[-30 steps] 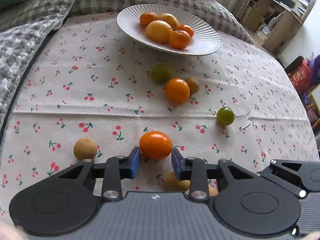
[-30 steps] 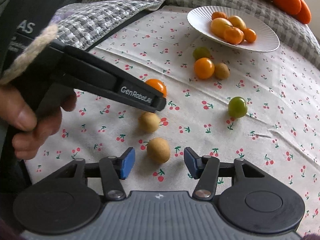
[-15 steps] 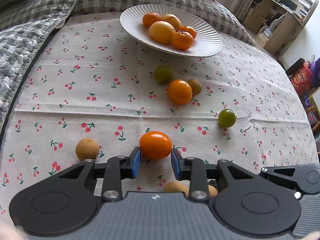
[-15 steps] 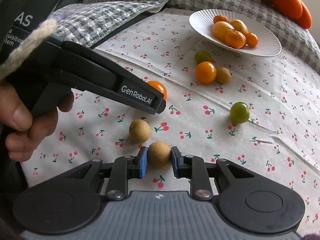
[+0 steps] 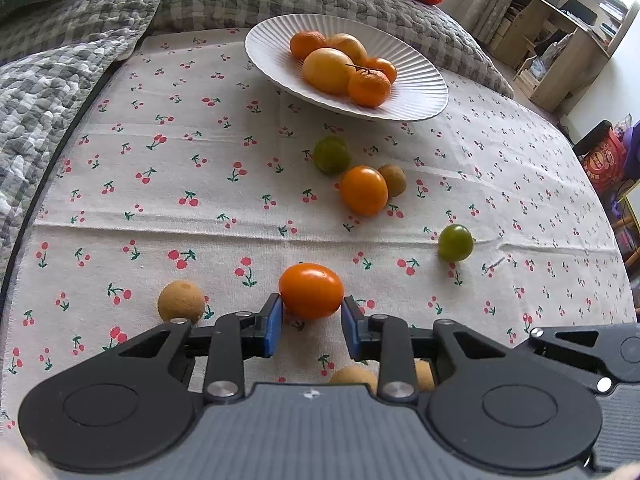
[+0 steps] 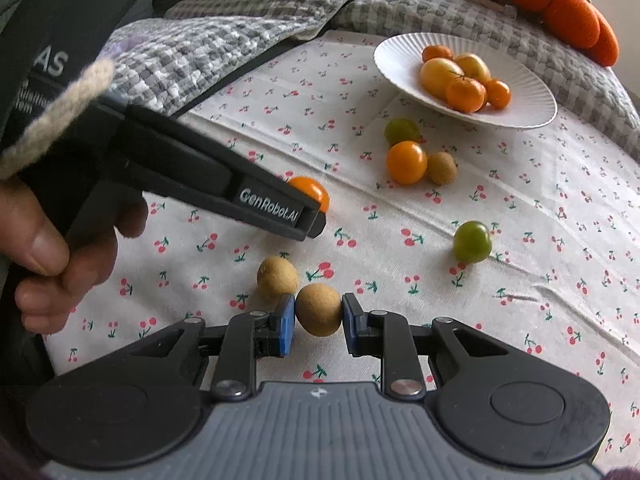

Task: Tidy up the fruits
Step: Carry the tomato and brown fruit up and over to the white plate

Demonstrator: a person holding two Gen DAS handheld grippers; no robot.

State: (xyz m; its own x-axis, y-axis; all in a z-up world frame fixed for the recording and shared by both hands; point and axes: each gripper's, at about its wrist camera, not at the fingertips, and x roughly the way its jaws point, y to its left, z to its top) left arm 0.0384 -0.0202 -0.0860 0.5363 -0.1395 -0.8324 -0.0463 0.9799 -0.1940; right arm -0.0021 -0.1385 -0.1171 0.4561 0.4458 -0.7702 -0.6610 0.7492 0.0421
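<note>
While the white ribbed plate (image 5: 416, 96) holds five fruits, yellow and orange, other fruits lie loose on the cherry-print cloth (image 5: 160, 200). The left gripper (image 5: 311, 322) is closed on an orange tomato (image 5: 311, 290), its blue pads touching both sides. The right gripper (image 6: 319, 322) clamps a brown round fruit (image 6: 319, 309). Only the right wrist view shows the person's hand (image 6: 48, 248) on the left tool; only the left view shows wooden shelves (image 5: 560, 40).
</note>
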